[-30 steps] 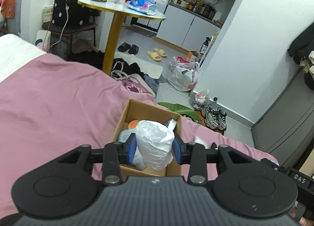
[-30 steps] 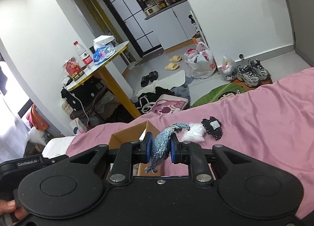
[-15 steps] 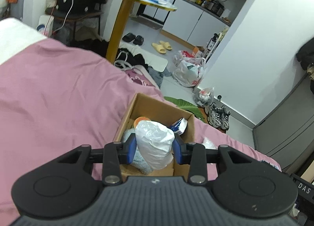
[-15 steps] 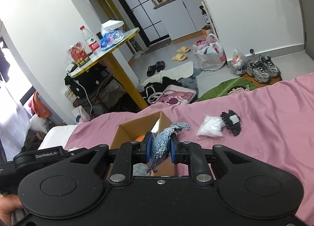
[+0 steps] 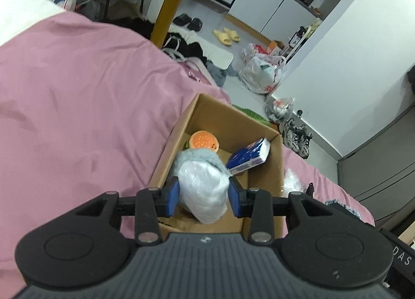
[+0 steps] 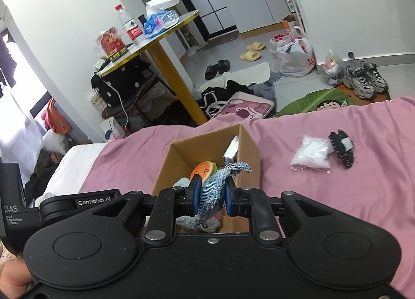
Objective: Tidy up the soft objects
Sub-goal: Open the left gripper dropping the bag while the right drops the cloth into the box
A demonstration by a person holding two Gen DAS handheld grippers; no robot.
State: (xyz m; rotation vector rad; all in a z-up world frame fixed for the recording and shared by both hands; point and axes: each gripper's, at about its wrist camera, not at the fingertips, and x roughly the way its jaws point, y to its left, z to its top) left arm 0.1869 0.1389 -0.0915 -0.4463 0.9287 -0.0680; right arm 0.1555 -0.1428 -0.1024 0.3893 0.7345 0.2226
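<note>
Both grippers are loaded and right over the drop zone. The left gripper (image 5: 203, 196) is clenched on a white plastic-wrapped bundle (image 5: 203, 192), and compared with a second ago the cardboard box (image 5: 262, 169) has slid from ahead of the fingers to directly beneath them, the view tipping downward so the interior opens up. The bundle hangs above the near end of the box, over a pale blue fuzzy item (image 5: 199, 156); whether they touch I can't tell. The right gripper (image 6: 210, 195) is squeezed on a blue knitted toy (image 6: 215, 187), its tail end drooping below the pads, and it too has closed in: the box (image 6: 249, 148) sat further off a second ago and now fills the space just past the fingertips. That reads as both hands lined up for release, with the opening of the jaws the likely next beat. Deeper inside lie an orange round plush (image 5: 203, 140) and a blue-and-white tissue pack (image 5: 249, 156) leaning on the far-right wall. Out on the pink bedsheet (image 6: 337, 208), well apart from the box, a clear bag of white stuff (image 6: 311, 155) and a black hair clip (image 6: 342, 148) touching it are not yet collected.
</note>
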